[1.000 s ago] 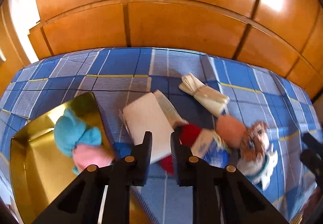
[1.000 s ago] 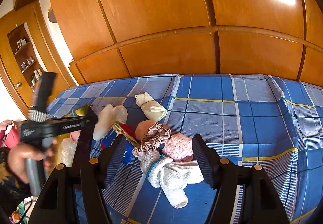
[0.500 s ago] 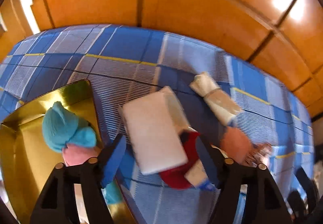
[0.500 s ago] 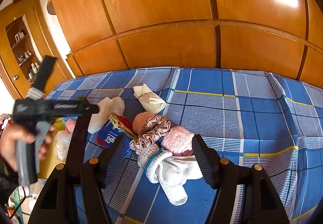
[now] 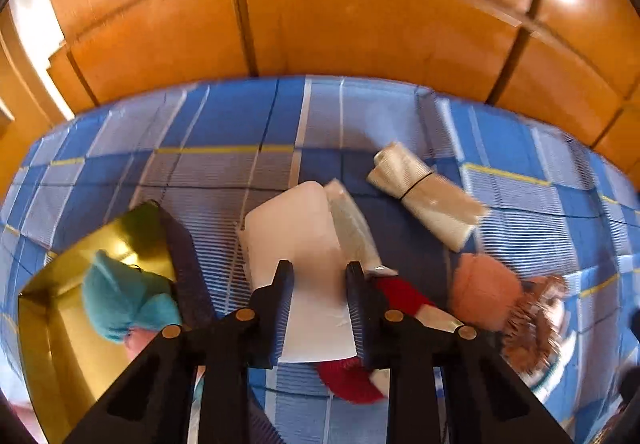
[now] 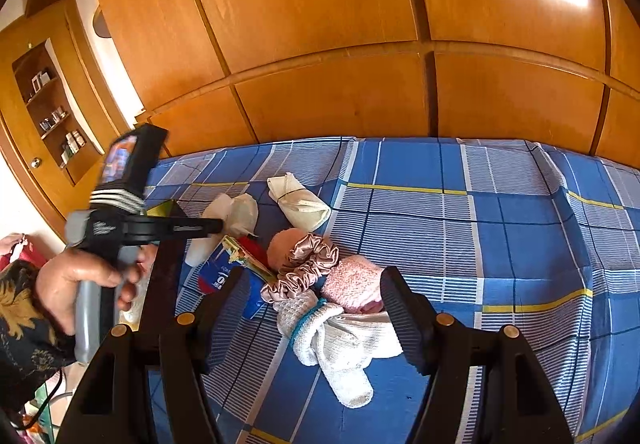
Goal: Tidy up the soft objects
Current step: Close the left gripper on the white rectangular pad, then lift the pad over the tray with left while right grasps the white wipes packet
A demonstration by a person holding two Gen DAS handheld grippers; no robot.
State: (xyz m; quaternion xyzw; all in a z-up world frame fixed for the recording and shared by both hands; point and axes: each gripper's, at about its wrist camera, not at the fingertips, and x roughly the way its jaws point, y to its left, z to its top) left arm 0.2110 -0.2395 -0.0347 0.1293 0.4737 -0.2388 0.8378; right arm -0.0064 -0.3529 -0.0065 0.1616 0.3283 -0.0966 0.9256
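In the left wrist view, the left gripper (image 5: 318, 308) has just been closing, and its jaws now clamp the near end of a white pad (image 5: 298, 244) lying on the blue checked bedspread (image 5: 240, 115). A red item (image 5: 400, 294) lies partly under the pad at 4 o'clock from it. At 8 o'clock from the gripper, a gold tray (image 5: 52, 328) holds a teal plush item (image 5: 124, 300) resting on a pink one (image 5: 138, 342). At 2 o'clock lies a peach ball (image 5: 486, 294), and beyond it a rolled cream cloth (image 5: 428, 199).

In the right wrist view, the right gripper (image 6: 312, 308) hovers with jaws spread wide, gripping nothing, above a white knitted sock (image 6: 340, 344). Just beyond lie a pink fuzzy bundle (image 6: 352, 282) and a satin scrunchie (image 6: 306, 264). At 9 o'clock, the person's hand (image 6: 80, 280) holds the other tool's handle. A wooden wardrobe (image 6: 340, 43) stands behind the bed.
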